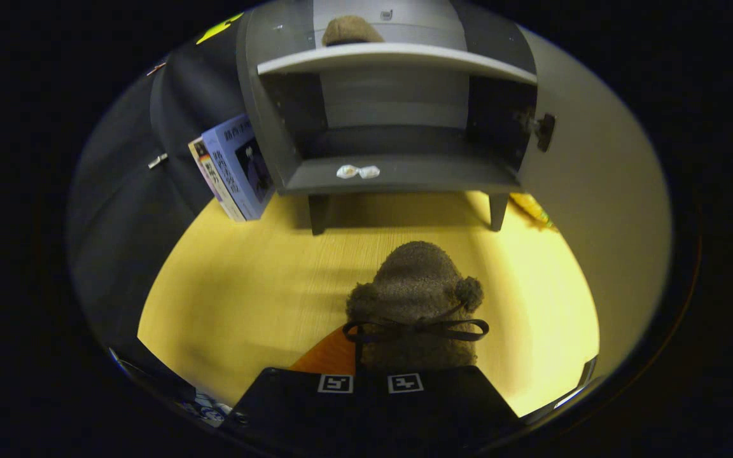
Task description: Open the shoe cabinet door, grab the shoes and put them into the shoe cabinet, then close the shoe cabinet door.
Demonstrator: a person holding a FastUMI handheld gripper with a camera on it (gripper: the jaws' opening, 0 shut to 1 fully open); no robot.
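Floor (wood-look): cabinet, books.

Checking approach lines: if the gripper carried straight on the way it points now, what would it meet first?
The gripper seems shut on the brown fuzzy shoe. Beyond lies bare wooden floor, then probably the open shoe cabinet, near its bottom shelf; depth is uncertain.

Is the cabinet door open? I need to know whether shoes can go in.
Open: the cabinet door is swung aside, shelves exposed. The gripper holds a shoe.

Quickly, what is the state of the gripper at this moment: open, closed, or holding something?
Gripper: closed on the fuzzy brown slipper with a dark bow, in front of the open grey shoe cabinet.
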